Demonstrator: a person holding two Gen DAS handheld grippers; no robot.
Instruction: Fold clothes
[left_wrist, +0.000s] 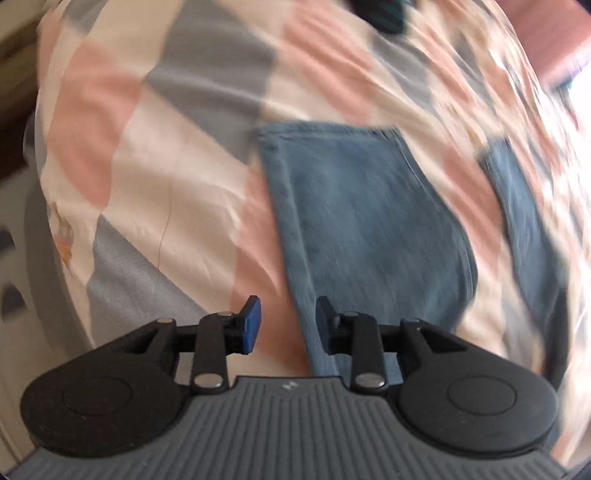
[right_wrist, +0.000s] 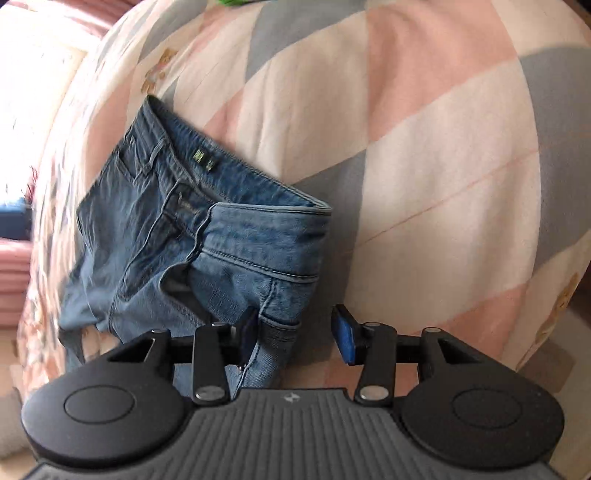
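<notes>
The jeans lie on a bed under a checked quilt of pink, grey and cream. In the right wrist view the waistband end fills the centre left, fly and pocket seams up. In the left wrist view a leg runs from the lower centre to its hem in the middle of the frame, with a second strip of denim at the right edge.

The left claw stands narrowly parted over the leg's left edge, nothing pinched. The right claw is wider, over the pocket corner at the hip, and grips nothing.

Denim should handle as heavy, soft cloth, limp but not slippery. The thick waistband and the hem look the firmest places to pinch; single thin layers would likely slide and sag.
</notes>
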